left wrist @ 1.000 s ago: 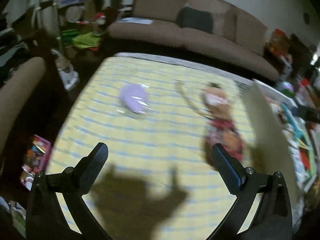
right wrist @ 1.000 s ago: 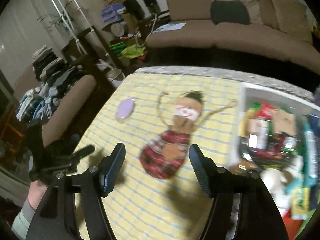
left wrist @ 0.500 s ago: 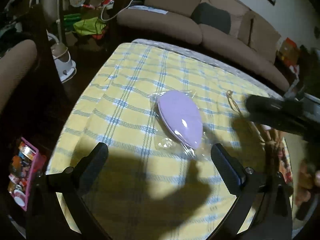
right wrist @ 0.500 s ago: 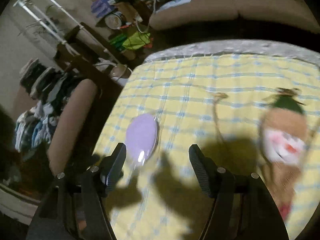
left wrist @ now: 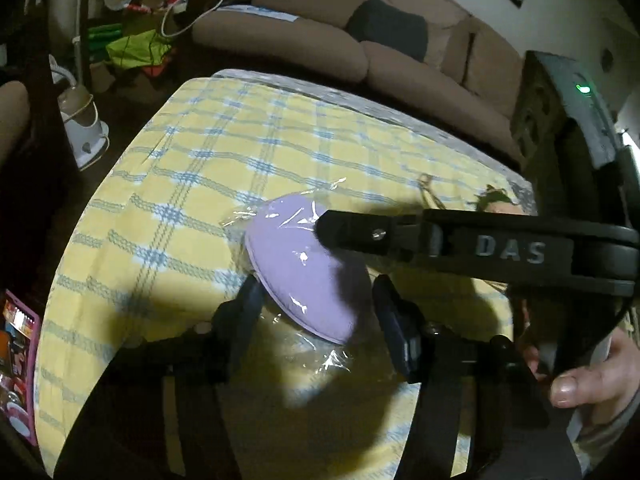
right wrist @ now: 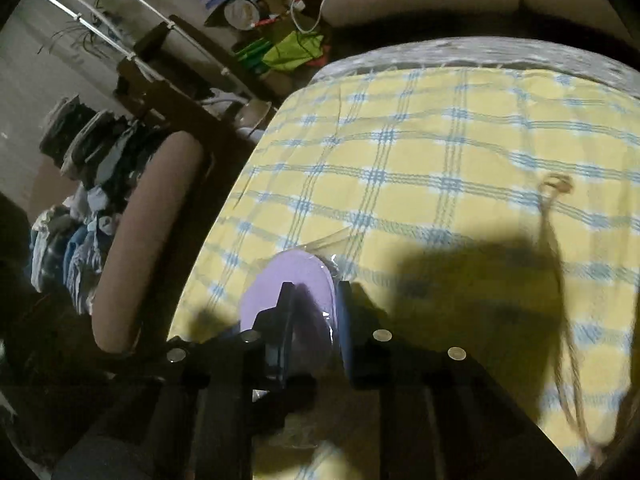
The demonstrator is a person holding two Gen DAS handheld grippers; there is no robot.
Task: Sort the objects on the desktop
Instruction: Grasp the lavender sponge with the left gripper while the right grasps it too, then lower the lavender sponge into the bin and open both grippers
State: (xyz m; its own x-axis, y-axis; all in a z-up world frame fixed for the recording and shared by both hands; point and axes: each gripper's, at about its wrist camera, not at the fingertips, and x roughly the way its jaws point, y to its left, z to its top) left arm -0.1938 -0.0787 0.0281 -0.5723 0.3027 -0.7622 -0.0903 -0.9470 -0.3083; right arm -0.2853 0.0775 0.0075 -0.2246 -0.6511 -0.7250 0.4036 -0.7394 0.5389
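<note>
A lilac oval pad in clear plastic wrap (left wrist: 296, 256) lies on the yellow-and-blue checked cloth (left wrist: 192, 168). My left gripper (left wrist: 316, 312) has its fingers on either side of the pad's near end, narrowed around it. My right gripper (right wrist: 312, 328) reaches in from the right; in its own view its fingers close tightly on the same pad (right wrist: 288, 284). In the left wrist view one right finger (left wrist: 360, 232) lies over the pad's top. A rag doll's head (left wrist: 496, 200) and cord arm (right wrist: 556, 216) lie to the right, mostly hidden.
A brown sofa (left wrist: 320, 40) runs behind the table. A brown chair arm (right wrist: 148, 240) and stacked clothes (right wrist: 76, 208) stand off the left edge. A steamer base (left wrist: 84, 136) sits on the floor at left. A pink box (left wrist: 16, 360) lies by the near left corner.
Both grippers have moved in to the lilac pad and narrowed around it. The right gripper swung left away from the doll, and its fingers have closed on the pad.
</note>
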